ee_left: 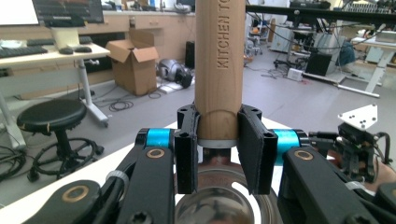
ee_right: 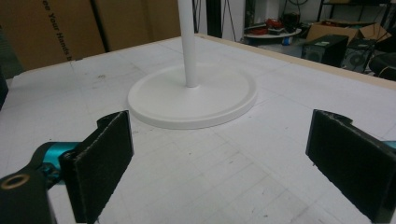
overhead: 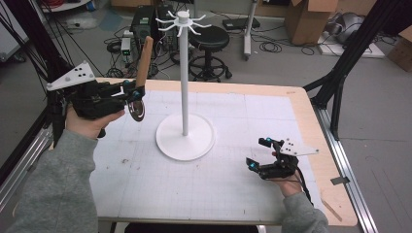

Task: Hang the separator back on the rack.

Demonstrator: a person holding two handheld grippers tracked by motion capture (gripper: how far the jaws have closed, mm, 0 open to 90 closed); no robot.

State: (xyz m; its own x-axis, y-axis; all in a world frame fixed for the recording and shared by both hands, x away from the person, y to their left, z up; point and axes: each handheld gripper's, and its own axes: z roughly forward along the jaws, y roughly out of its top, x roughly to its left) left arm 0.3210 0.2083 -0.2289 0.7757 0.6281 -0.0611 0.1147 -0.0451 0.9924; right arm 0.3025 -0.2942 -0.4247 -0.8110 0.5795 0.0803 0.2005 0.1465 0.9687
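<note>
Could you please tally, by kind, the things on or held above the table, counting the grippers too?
White hook stand: 1
Wooden-handled pizza cutter, held in the left gripper: 1
Grippers, namely the left gripper and the right gripper: 2
Total: 4

The tan wooden-handled pizza cutter [overhead: 142, 73] had a shiny silver wheel. The tall white hook stand [overhead: 184, 87] sat on a white gridded worktop [overhead: 204, 179] with a pale wood edge. Each black hand-held gripper [overhead: 135, 94] had teal bits and a grey plate.
</note>
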